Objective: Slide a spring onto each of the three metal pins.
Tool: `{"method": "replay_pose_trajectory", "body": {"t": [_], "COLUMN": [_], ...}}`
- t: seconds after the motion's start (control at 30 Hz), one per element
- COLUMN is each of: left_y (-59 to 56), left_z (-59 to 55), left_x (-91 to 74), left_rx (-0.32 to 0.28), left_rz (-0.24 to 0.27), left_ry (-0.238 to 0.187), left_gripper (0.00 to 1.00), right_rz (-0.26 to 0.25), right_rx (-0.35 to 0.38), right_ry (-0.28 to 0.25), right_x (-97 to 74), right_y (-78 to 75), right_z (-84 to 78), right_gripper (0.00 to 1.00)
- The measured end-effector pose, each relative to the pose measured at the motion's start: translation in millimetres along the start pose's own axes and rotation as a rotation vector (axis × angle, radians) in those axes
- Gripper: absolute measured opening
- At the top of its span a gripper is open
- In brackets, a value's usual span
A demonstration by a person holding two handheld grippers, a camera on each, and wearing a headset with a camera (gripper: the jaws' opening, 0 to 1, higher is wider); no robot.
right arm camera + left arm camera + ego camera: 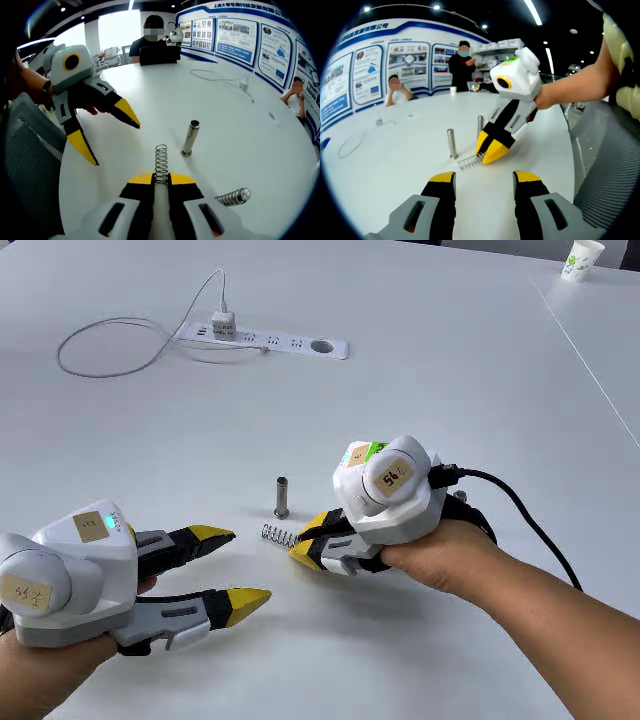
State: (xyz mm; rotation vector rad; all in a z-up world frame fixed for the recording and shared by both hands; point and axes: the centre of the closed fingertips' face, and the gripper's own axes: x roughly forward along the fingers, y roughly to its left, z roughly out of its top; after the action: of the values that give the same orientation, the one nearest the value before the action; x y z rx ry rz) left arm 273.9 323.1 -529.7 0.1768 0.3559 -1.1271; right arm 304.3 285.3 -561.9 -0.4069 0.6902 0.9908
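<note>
A bare metal pin [282,497] stands upright on the white table [420,380]. My right gripper [306,543] is just right of it, low over the table, shut on one end of a small spring [279,534] that sticks out toward the pin's base. The right gripper view has the spring [161,162] rising from my shut right gripper [161,179], with the pin [190,137] slightly right. A second pin with a spring on it [233,197] sits nearer. My left gripper [235,566] is open and holds nothing, its tips facing the spring [470,161] and pin [451,143].
A white power strip [265,340] with a charger and looped cable [100,345] lies at the back left. A paper cup [582,258] stands at the far right corner. People [462,65] are at the table's far end.
</note>
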Motion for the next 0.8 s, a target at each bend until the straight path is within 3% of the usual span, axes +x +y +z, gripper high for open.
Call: {"method": "replay_pose_trajectory", "body": {"t": [0.33, 0.8], "left_y": [-1.8, -12.9], "left_z": [2.9, 4.2], "left_x": [3.1, 5.8], "left_rx": [0.014, 0.031], "left_rz": [-0.012, -0.043], "left_ry": [0.001, 0.006], "left_gripper": [0.46, 0.43], "right_rz": [0.052, 0.128], "right_rx": [-0.033, -0.117], "right_ry": [-0.011, 0.016], "right_x": [-16.7, -32.8], "right_y": [14.7, 38.7], "right_z": [6.0, 4.6], "right_gripper": [0.12, 0.12]}}
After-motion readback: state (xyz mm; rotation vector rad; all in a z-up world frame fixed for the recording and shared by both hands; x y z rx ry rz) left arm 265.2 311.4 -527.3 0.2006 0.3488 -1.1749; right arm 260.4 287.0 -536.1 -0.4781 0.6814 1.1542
